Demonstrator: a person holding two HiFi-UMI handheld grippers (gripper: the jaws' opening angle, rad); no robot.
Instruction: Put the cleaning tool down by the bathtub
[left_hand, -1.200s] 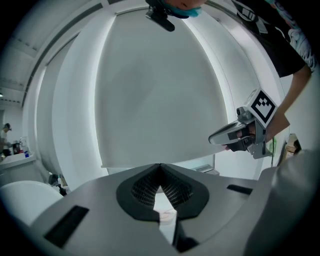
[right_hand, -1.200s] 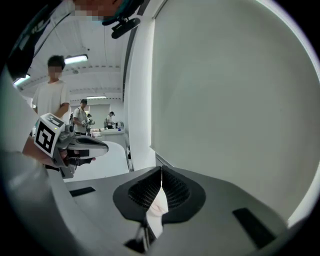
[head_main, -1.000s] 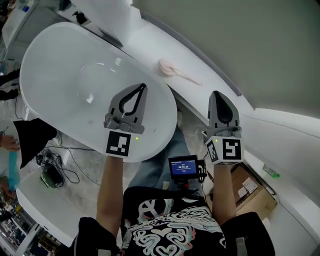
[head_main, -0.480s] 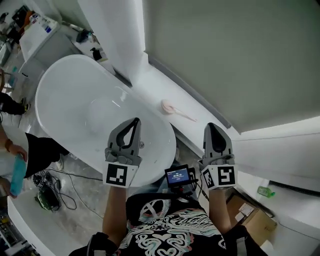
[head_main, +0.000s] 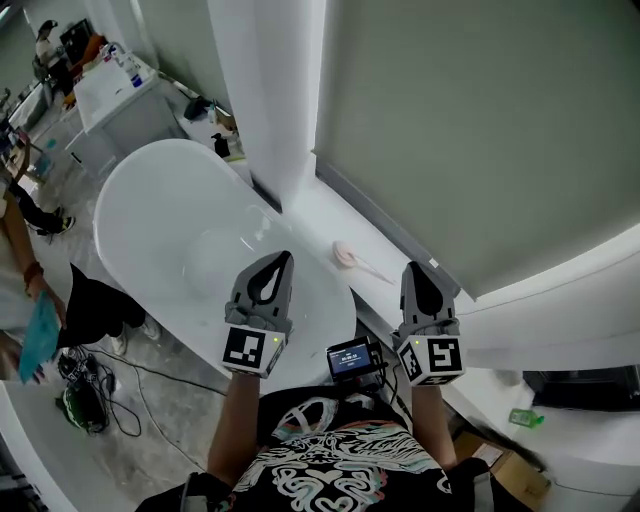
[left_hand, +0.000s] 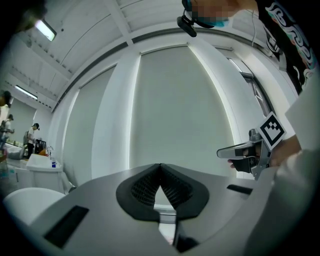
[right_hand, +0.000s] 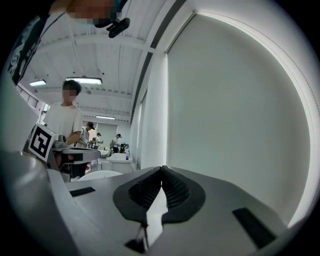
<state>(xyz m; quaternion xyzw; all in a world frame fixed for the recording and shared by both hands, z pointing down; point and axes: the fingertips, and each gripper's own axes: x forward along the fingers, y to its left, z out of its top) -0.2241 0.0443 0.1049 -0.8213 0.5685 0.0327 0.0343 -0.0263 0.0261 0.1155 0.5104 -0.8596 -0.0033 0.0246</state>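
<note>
The cleaning tool (head_main: 346, 254), a pink round-headed brush with a thin handle, lies on the white ledge (head_main: 310, 215) just right of the white bathtub (head_main: 160, 230). Neither gripper touches it. My left gripper (head_main: 283, 258) is held level over the tub's near end, its jaws shut and empty; in the left gripper view the tips (left_hand: 160, 165) meet against the pale blind. My right gripper (head_main: 418, 268) hangs to the right of the tool, also shut on nothing, and its tips (right_hand: 161, 167) meet too. Each gripper view shows the other gripper at its side.
A white column (head_main: 265, 90) and a grey blind (head_main: 450, 120) rise behind the ledge. On the left, a person holds something teal (head_main: 40, 340) above cables on the floor (head_main: 85, 400). A cardboard box (head_main: 500, 470) and a green bottle (head_main: 525, 417) are lower right.
Both grippers have risen together, still shut and empty. The view has tipped upward, so the tub and brush sit lower and more wall shows. The brush has not moved on the ledge.
</note>
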